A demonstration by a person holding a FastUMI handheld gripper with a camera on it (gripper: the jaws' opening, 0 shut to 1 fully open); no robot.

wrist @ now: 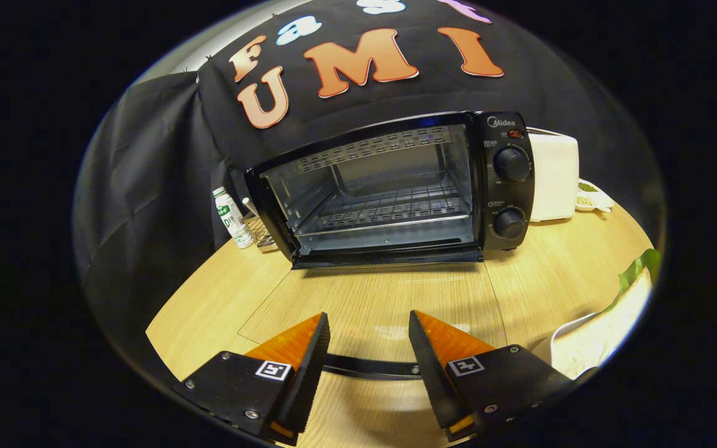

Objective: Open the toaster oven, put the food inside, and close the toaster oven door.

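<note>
White appliance (554, 177): I see one side only; the toaster oven (389, 186) hides the rest.
Wire rack (259, 231): mostly behind the oven.
Plate (592, 339): cut off at the edge; contents unreadable.
Green leaf (638, 270): partial.
Small dish (592, 198): contents too small to tell.

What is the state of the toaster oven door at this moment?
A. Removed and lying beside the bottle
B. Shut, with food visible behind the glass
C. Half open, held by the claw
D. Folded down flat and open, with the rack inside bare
D: the glass door lies flat on the table ahead of the toaster oven, whose wire rack is bare, and the claw hangs open above the door, holding nothing.
</note>
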